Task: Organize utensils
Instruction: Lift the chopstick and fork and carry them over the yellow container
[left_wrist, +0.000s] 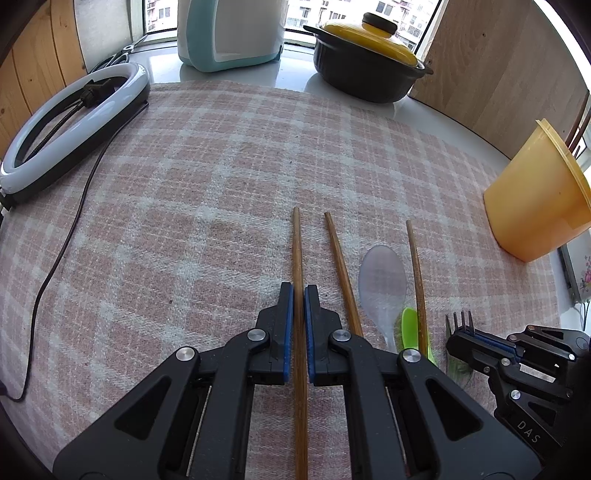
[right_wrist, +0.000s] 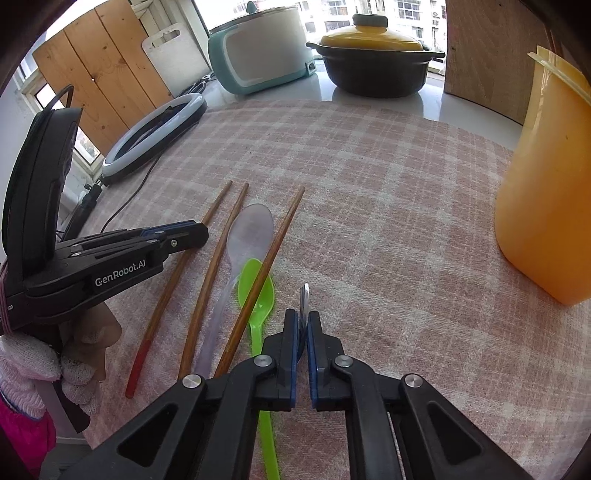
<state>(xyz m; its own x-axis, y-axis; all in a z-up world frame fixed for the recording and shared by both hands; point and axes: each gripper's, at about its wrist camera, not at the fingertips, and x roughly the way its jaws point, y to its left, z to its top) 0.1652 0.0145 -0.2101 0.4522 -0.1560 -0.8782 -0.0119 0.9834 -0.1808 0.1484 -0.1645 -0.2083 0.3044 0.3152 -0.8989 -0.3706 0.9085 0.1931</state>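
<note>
Clamping a chopstick (left_wrist: 297, 295) in the left gripper (left_wrist: 299, 291), right gripper (right_wrist: 302, 317) jaws pinching a fork (right_wrist: 304, 299).

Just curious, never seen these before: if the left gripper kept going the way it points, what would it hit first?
Probably the checked tablecloth: the left gripper, shut on a chopstick, points steeply down at it.
</note>
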